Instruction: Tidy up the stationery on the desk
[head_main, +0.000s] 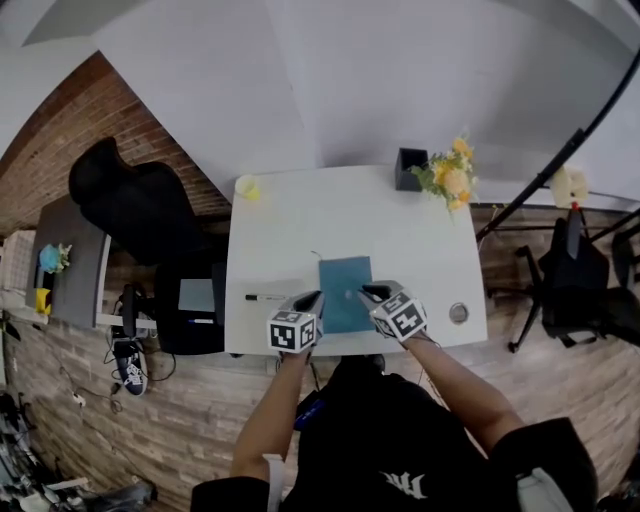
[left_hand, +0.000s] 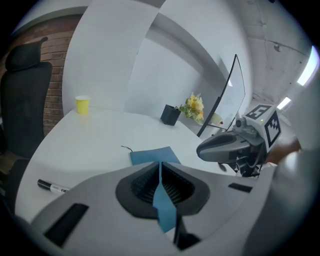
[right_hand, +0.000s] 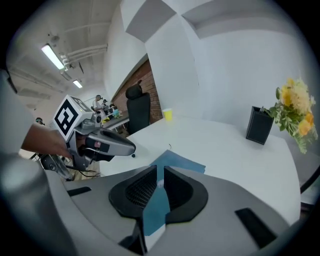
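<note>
The person stands at the near edge of the white desk (head_main: 300, 220) with both forearms stretched forward and a little inward, so the two grippers meet at the blue notebook (head_main: 345, 285). The notebook lies on the near-centre part of the desk, close to the front edge. The left gripper (head_main: 312, 298) is at its near-left corner and the right gripper (head_main: 372, 292) at its near-right corner. Both point forward and slanted down, approx. the same tilt, with the marker cubes facing up toward the head camera.

In the left gripper view the jaws are clenched on a thin blue edge of the notebook, which stands pinched between the two black pads. The right gripper view shows the same: pads pressed together on a blue edge (whether it is the cover only or the whole notebook cannot be told).

A black marker (head_main: 265, 297) lies on the desk just left of the left gripper, not touched. At the far side are a yellow cup (head_main: 247, 186) at the left corner, and a black holder (head_main: 409, 168) beside yellow flowers (head_main: 450, 178) at the right.
</note>
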